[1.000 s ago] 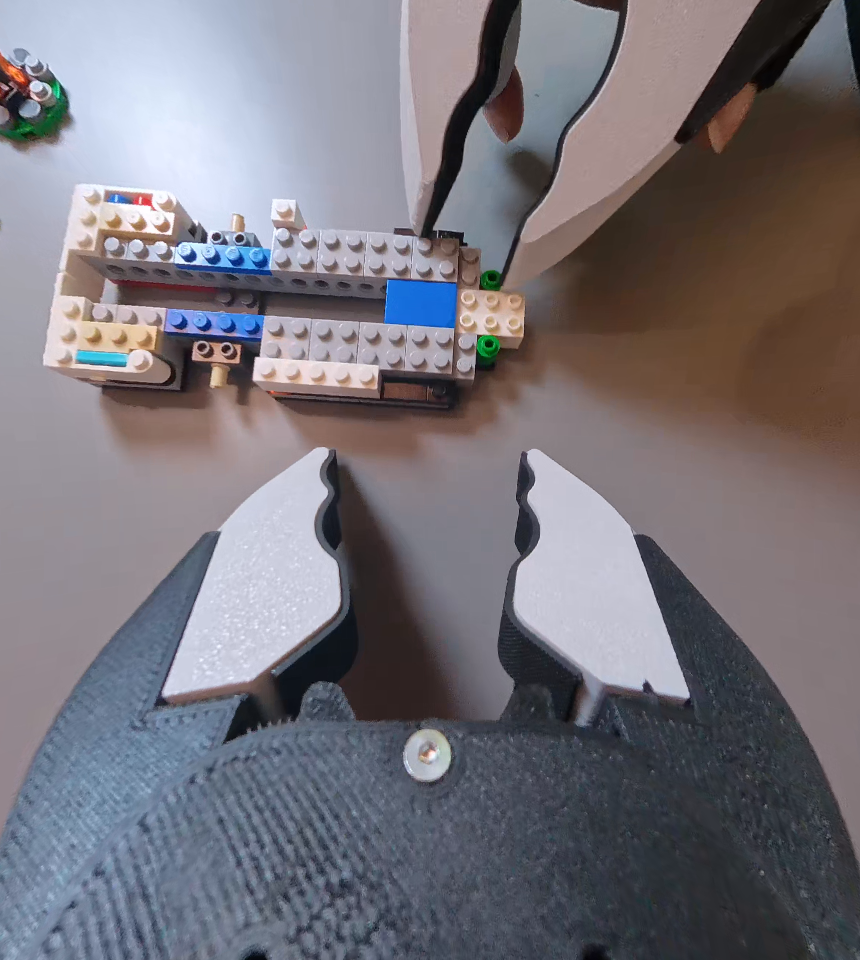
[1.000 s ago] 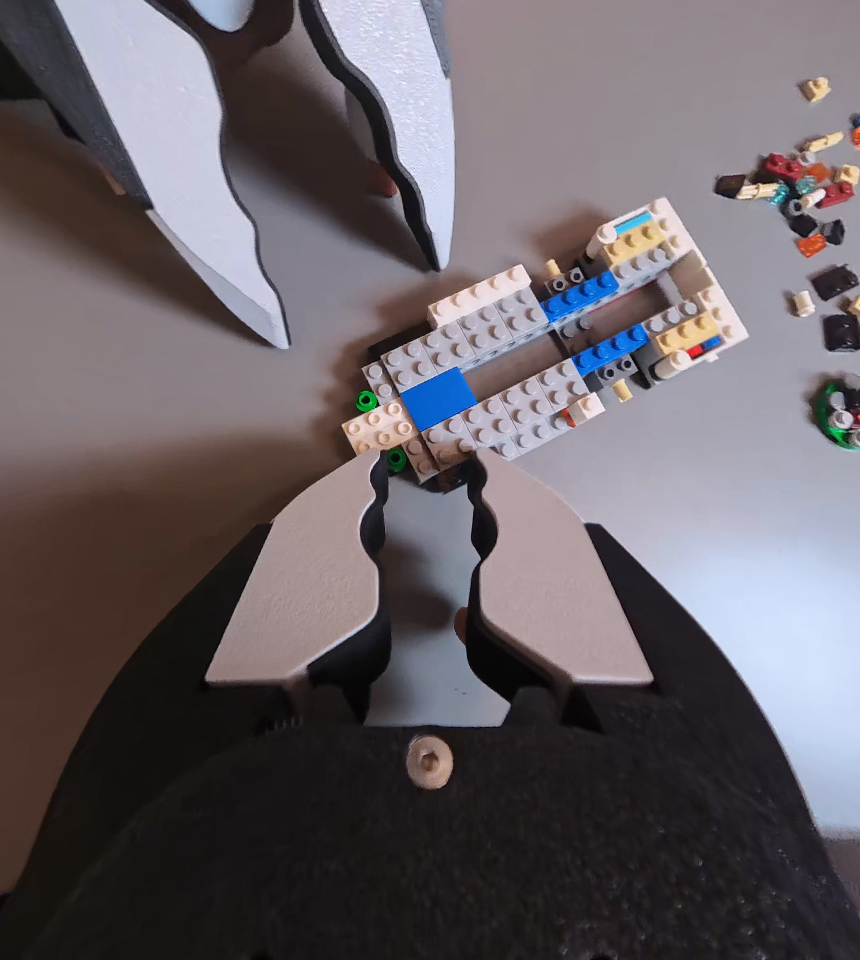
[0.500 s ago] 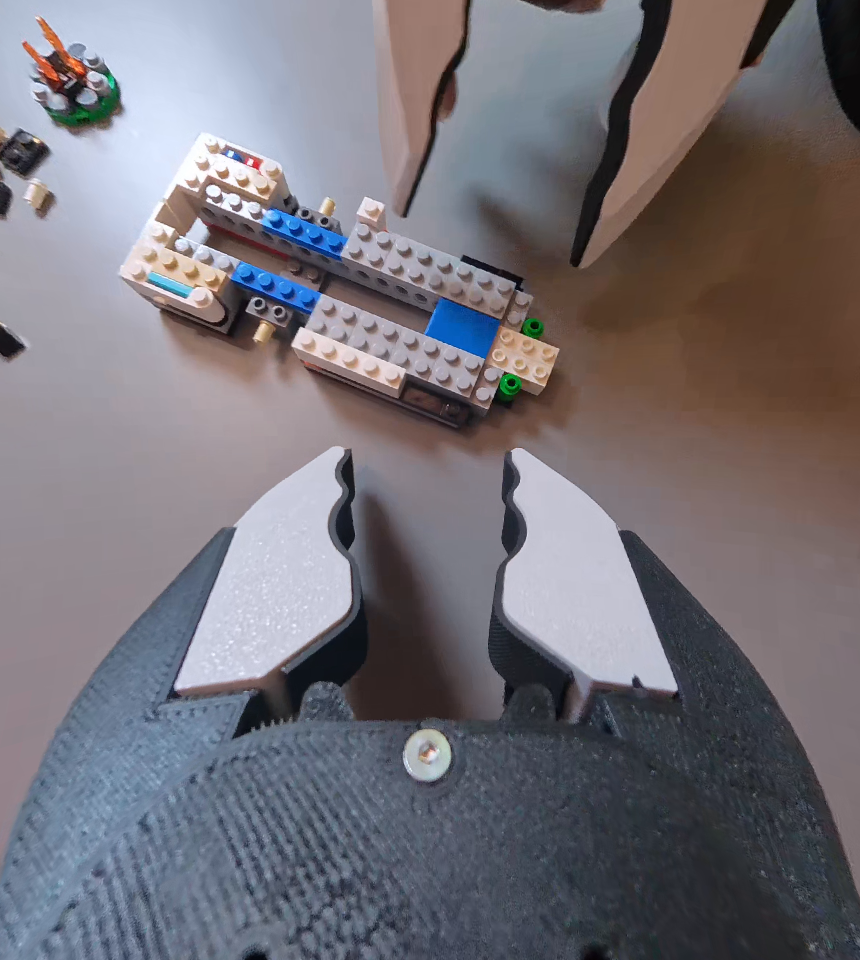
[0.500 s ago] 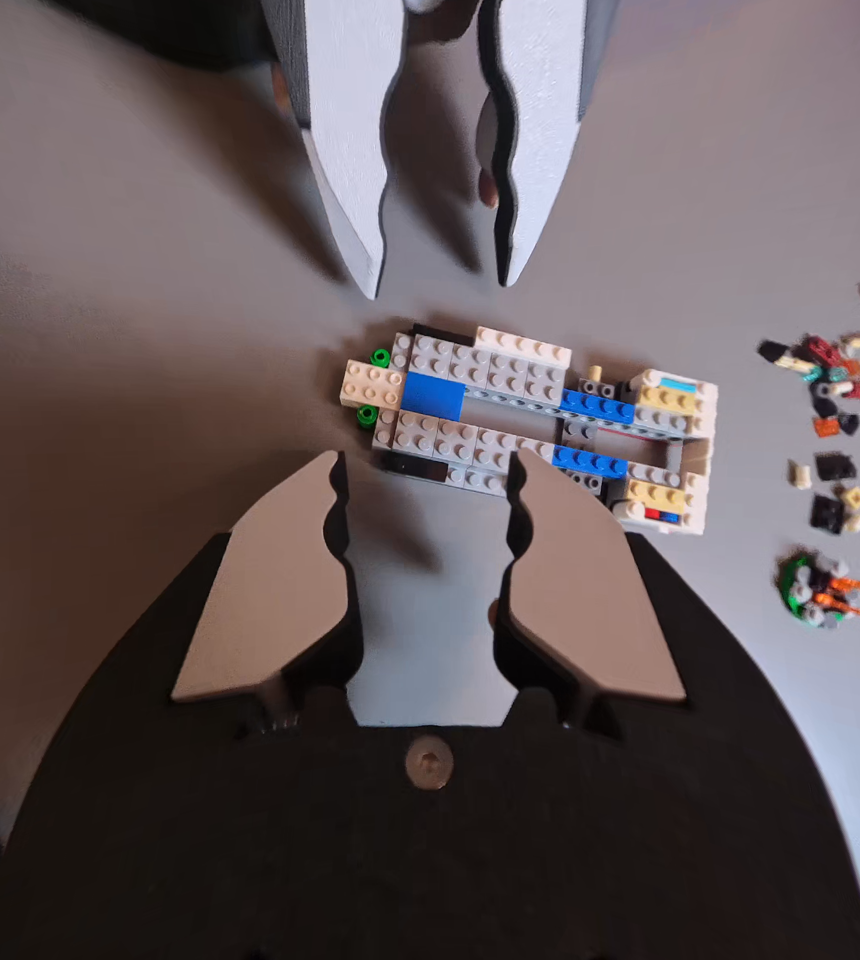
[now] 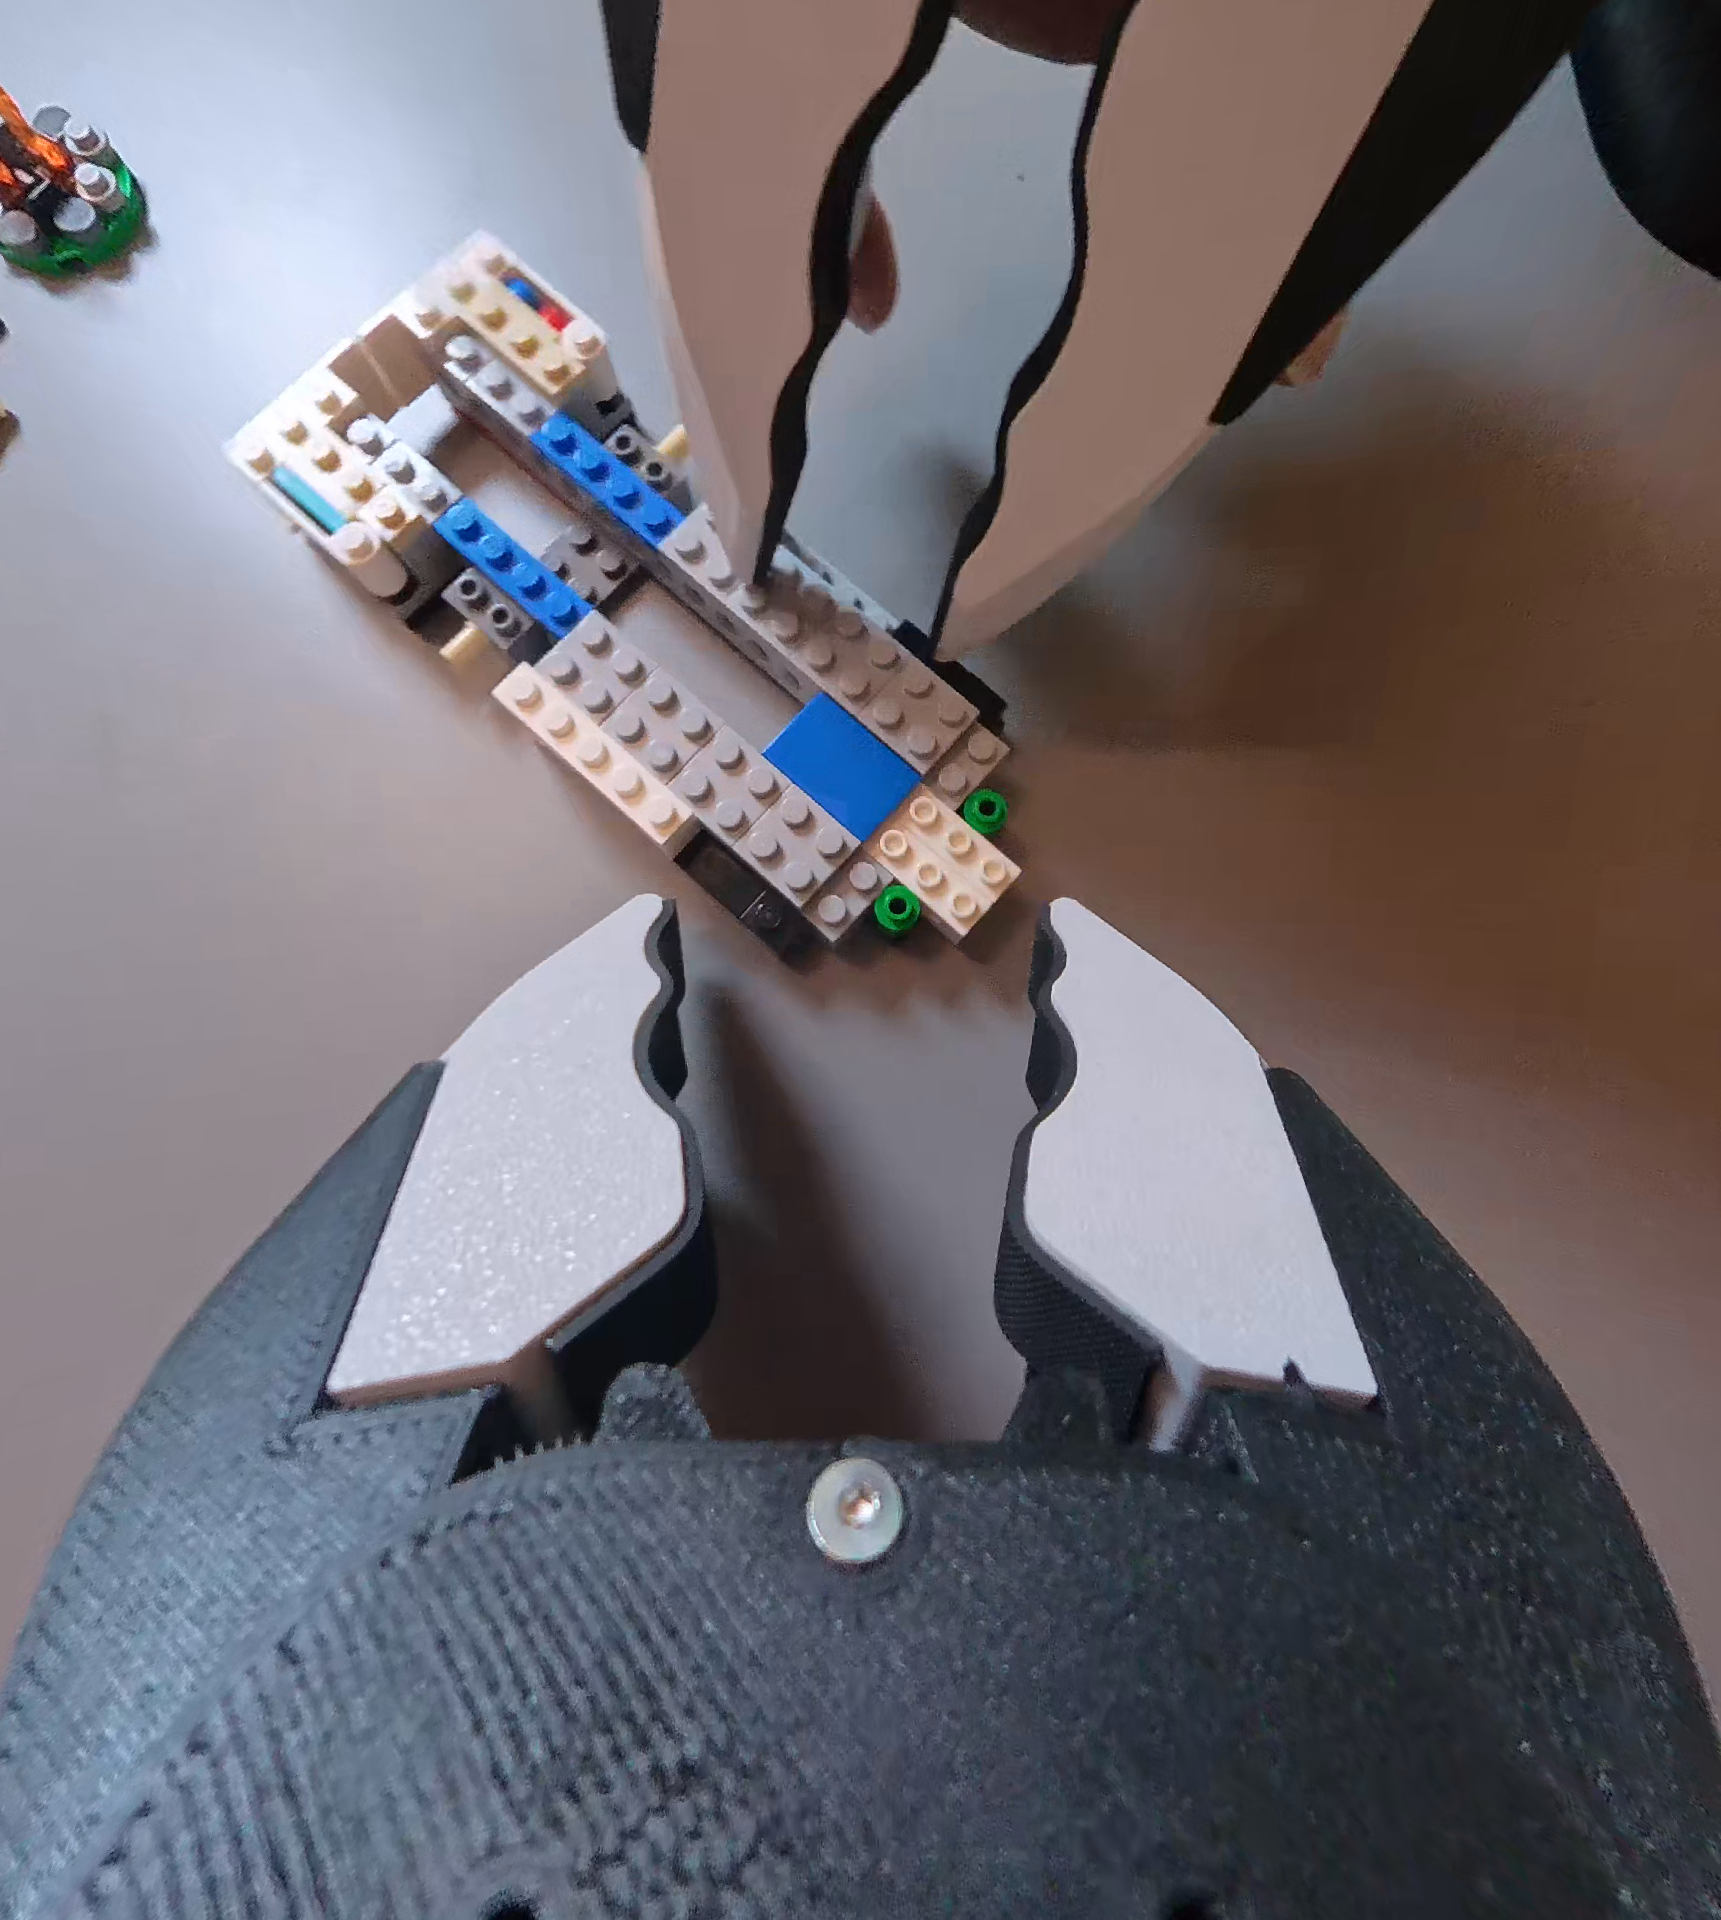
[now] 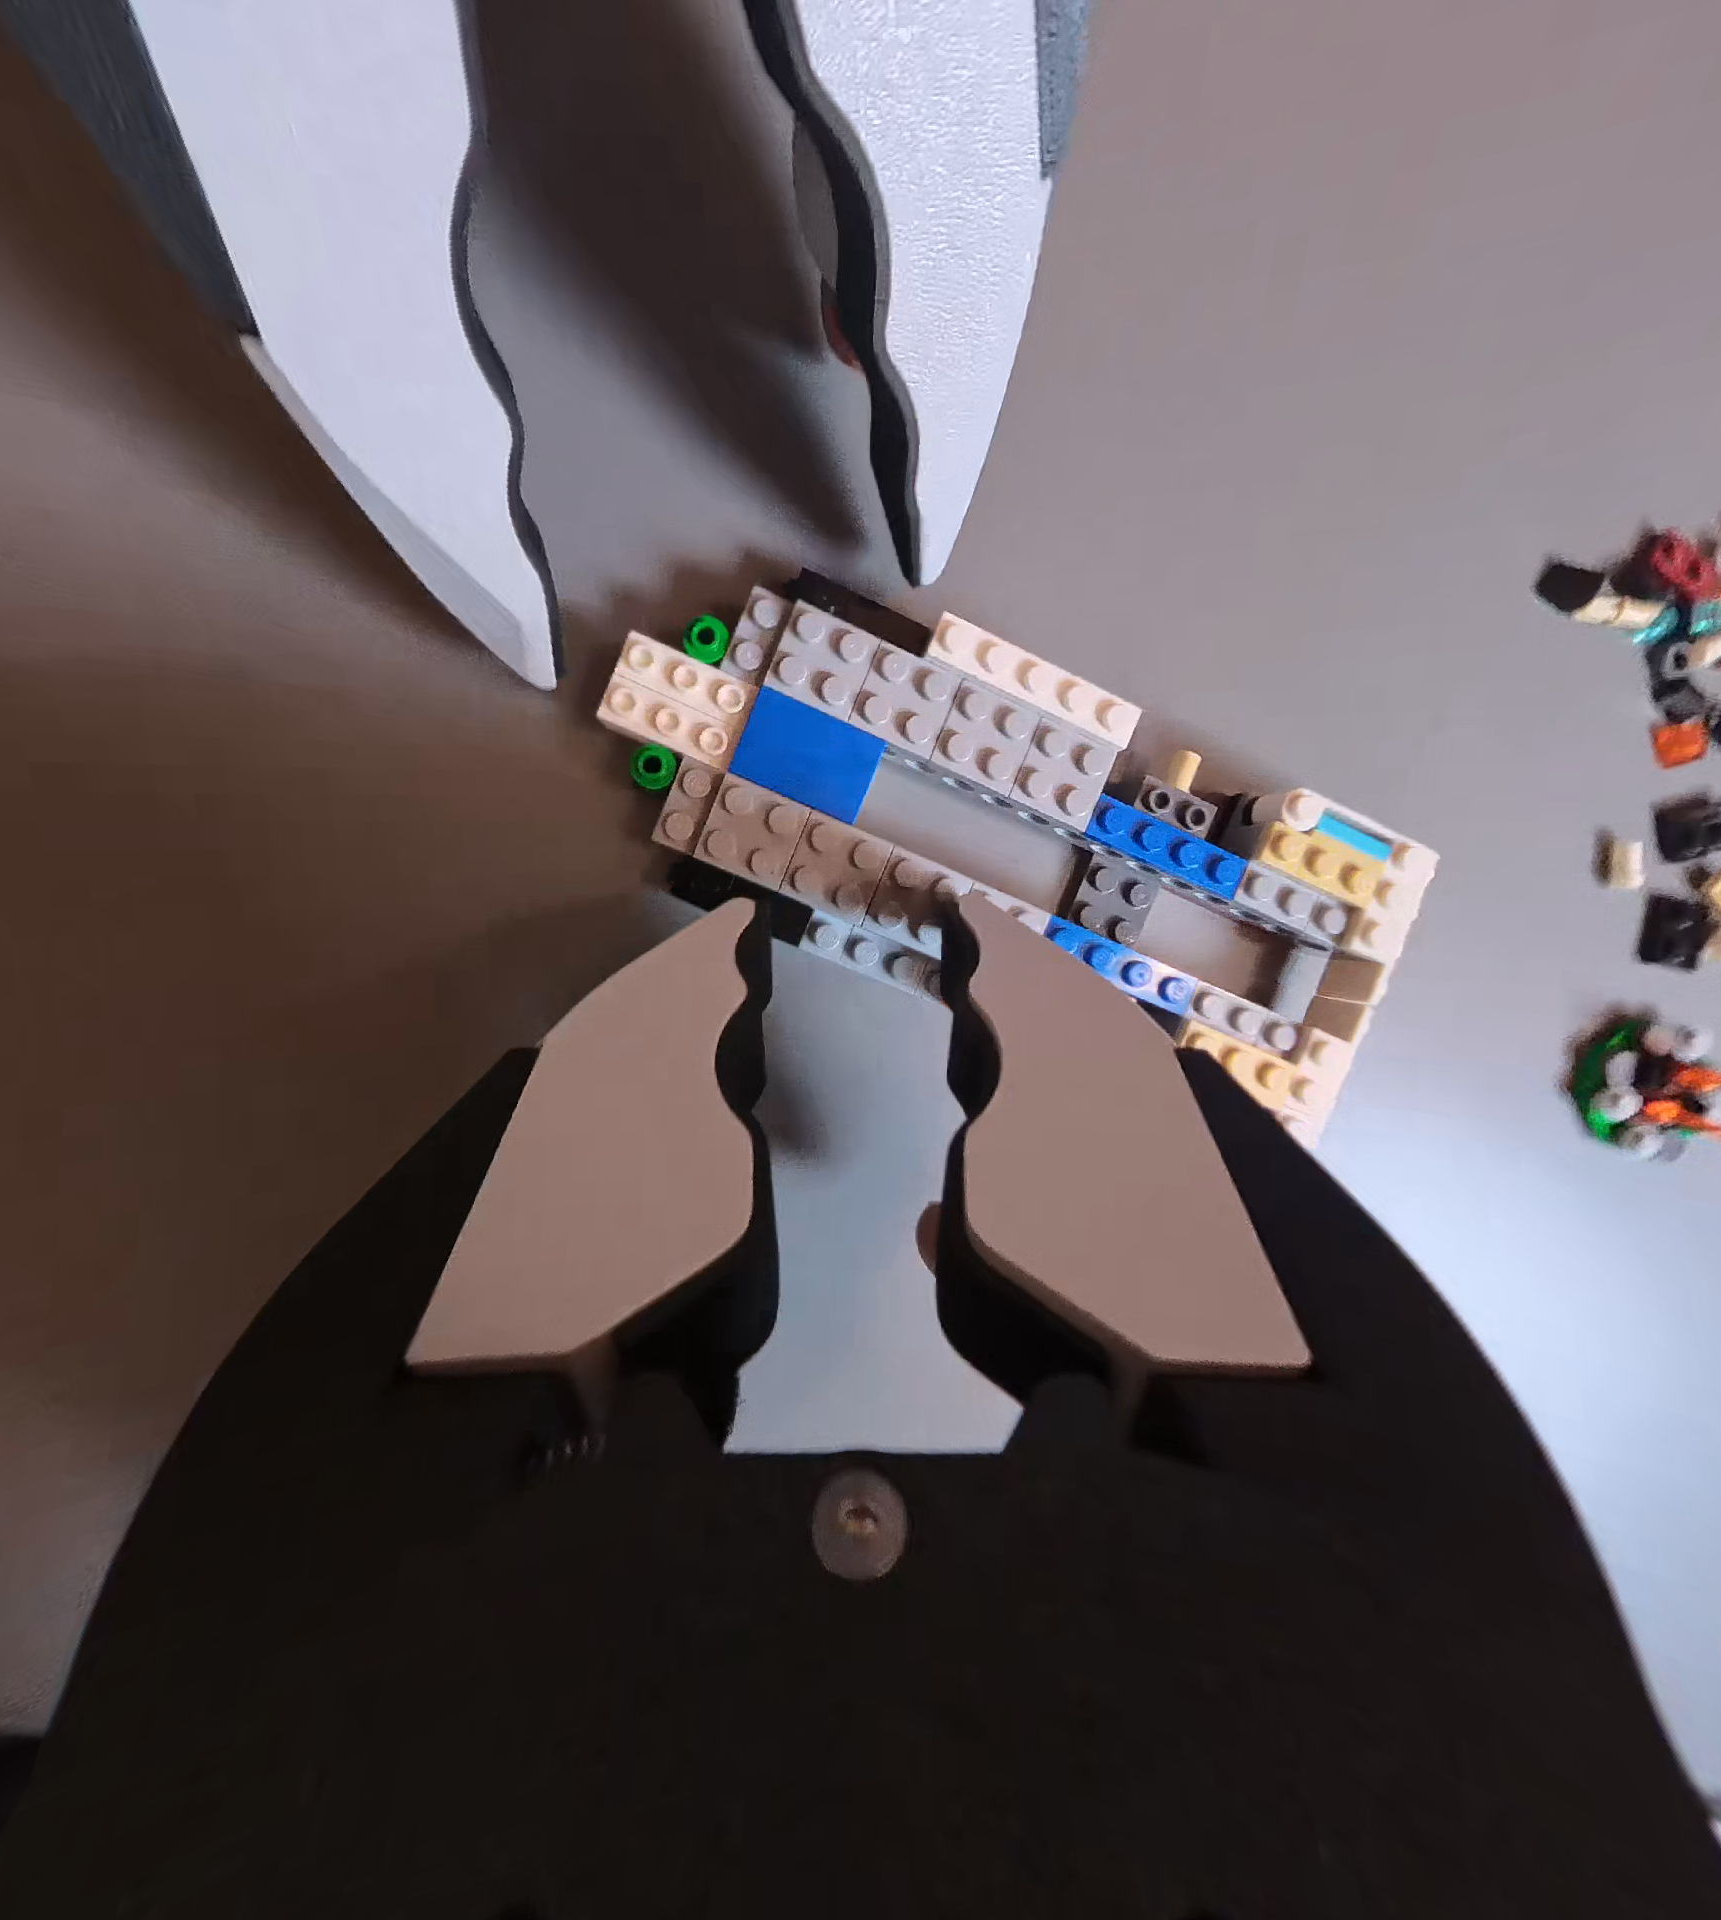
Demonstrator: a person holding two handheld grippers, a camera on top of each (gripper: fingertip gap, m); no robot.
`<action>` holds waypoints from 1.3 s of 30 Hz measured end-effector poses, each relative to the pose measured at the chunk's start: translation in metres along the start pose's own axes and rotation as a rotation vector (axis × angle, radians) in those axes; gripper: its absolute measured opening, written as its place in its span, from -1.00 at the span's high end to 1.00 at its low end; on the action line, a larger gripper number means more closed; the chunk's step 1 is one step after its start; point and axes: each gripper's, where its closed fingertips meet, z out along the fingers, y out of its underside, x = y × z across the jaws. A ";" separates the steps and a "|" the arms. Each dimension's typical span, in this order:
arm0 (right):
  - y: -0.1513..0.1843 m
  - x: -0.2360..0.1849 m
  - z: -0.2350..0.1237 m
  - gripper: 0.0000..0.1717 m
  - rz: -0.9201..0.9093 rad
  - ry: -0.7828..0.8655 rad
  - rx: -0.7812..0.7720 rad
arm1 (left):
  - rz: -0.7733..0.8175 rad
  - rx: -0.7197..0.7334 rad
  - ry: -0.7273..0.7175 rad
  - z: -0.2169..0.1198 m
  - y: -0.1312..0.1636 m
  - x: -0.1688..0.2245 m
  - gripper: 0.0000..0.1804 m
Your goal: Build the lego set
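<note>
A brick model (image 5: 627, 623) is lying on the worktop (image 5: 212, 935). The left gripper (image 5: 856, 914) is hovering spread beside its end; the right gripper (image 6: 851, 914) is pinching its grey side.

Plain matte grey-brown table (image 5: 212, 1039). Long flat brick model (image 5: 627, 623) lies on it: grey studded plates both sides, blue tile (image 5: 840, 774) near one end, tan plate (image 5: 944, 868) with two green round studs (image 5: 895, 907) at that tip, blue and cream bricks toward the other end. Well apart from it: loose small pieces (image 6: 1687, 665), black, dark red, tan, orange, plus a round green base with grey studs and orange spikes (image 5: 56, 197).
</note>
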 end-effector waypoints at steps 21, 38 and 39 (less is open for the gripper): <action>0.012 0.037 0.010 0.26 -0.411 -0.107 -0.190 | -0.001 0.015 -0.101 -0.011 0.010 -0.027 0.54; 0.006 0.058 -0.025 0.32 -0.137 0.069 0.098 | -0.134 0.469 -0.291 -0.048 -0.045 -0.057 0.87; -0.003 0.065 -0.032 0.32 -0.107 0.103 0.174 | -0.142 0.495 -0.314 -0.053 -0.047 -0.061 0.92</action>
